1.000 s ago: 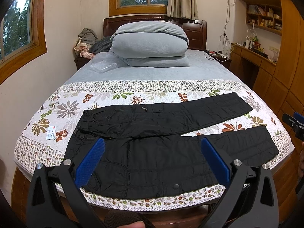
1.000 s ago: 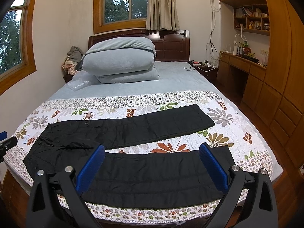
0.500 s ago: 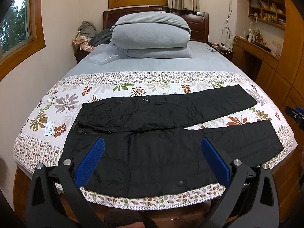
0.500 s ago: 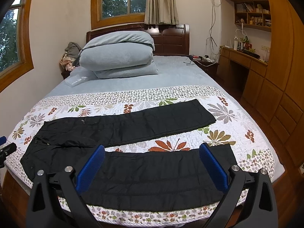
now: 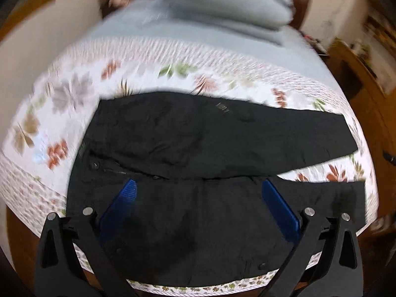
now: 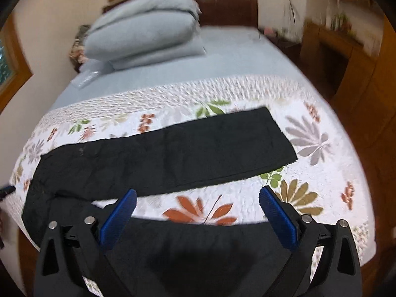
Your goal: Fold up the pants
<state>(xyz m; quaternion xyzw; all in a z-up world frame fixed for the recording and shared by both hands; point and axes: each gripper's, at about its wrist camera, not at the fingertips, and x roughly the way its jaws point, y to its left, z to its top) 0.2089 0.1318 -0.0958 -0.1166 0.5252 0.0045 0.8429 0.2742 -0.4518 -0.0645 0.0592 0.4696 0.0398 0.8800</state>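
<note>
Black pants (image 5: 198, 138) lie flat across the foot of the bed, waist at the left, both legs stretching right with a gap between them. My left gripper (image 5: 198, 185) hangs open just above the near leg by the crotch and zipper, nothing between its blue pads (image 5: 121, 203). In the right wrist view the pants (image 6: 173, 153) show their far leg whole and the near leg under the tool. My right gripper (image 6: 198, 195) is open over the near leg's upper edge and the strip of quilt between the legs. Both views are motion-blurred.
A floral quilt (image 5: 74, 94) covers the foot of the bed (image 6: 237, 57); grey folded bedding (image 6: 143, 39) is stacked by the headboard. Wooden cabinets (image 6: 346, 57) stand at the right, a wall at the left. The bed's near edge lies just under both grippers.
Both grippers have dropped and moved in towards the pants, tilting downward; the pants fill more of each view. Both stay open. The pants have not moved.
</note>
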